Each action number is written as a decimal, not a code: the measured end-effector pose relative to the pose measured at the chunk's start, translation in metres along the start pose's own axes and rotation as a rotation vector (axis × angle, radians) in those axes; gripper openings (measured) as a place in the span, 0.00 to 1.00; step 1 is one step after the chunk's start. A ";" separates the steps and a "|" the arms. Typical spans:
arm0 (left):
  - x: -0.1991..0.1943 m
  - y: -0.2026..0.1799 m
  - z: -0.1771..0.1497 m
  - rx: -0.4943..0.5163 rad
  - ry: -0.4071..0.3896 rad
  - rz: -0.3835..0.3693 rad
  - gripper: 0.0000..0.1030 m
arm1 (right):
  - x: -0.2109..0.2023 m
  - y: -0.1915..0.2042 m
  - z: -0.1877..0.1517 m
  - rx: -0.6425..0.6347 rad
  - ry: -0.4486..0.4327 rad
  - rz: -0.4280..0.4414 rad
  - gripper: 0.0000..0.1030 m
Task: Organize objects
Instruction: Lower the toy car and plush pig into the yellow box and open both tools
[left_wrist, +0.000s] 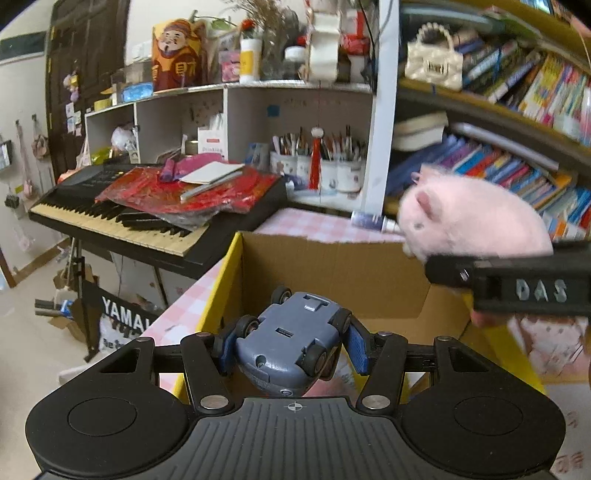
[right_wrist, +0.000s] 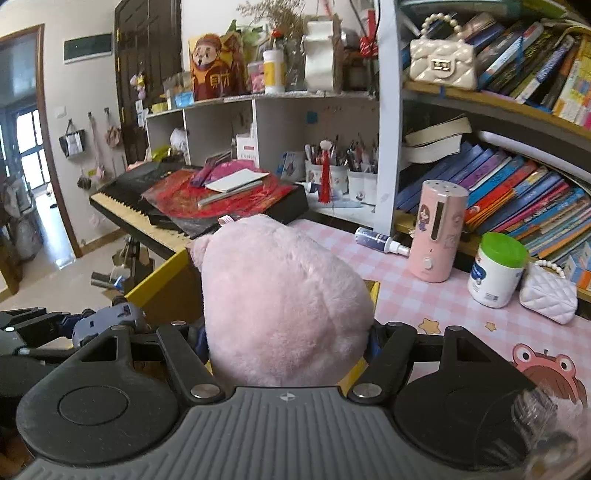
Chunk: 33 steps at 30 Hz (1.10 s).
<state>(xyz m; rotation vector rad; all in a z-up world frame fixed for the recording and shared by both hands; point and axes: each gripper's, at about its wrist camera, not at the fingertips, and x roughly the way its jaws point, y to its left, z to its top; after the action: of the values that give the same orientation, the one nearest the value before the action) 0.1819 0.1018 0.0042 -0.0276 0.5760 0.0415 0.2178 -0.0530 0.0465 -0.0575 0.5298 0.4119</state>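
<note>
Toy car and plush pig held over the cardboard box

Toy car (left_wrist: 291, 338), grey-blue, sits upside down between the blue pads of the left gripper (left_wrist: 290, 349), wheels up, clamped at its sides close in front of the camera. It hangs above the open cardboard box (left_wrist: 332, 269), near the box's left, yellow-edged wall. In the right wrist view the same car shows at the near left, just beside the box's yellow rim.

A pink plush pig (right_wrist: 280, 302) fills the space between the fingers of the right gripper (right_wrist: 286, 341), which is closed on its soft body; the pig's head points away from the camera toward the far side. It is over the box's right part, with the yellow rim showing on both sides of it. From the left wrist view the pig appears at the right, above the black finger marked "DAS".

The box stands on a surface (right_wrist: 424, 306) with a pink checked cover. On the surface to the right of the box are a pink dispenser (right_wrist: 436, 232), a white jar with a green lid (right_wrist: 496, 269) and a small white quilted purse (right_wrist: 548, 291). A keyboard (left_wrist: 122, 221) stands at the far left, and bookshelves (right_wrist: 517, 192) rise at the far right.
</note>
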 end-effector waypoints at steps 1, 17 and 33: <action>0.002 -0.001 -0.001 0.008 0.006 0.005 0.54 | 0.006 -0.001 0.001 -0.005 0.008 0.006 0.68; 0.017 -0.009 -0.007 0.075 0.094 0.049 0.63 | 0.104 0.008 0.018 -0.163 0.264 0.086 0.68; -0.012 -0.012 -0.011 0.099 0.023 0.047 0.81 | 0.158 0.027 0.013 -0.291 0.459 0.078 0.70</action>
<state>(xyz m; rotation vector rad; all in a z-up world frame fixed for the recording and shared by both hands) 0.1667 0.0887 0.0016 0.0820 0.6012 0.0586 0.3370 0.0315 -0.0205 -0.4200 0.9224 0.5535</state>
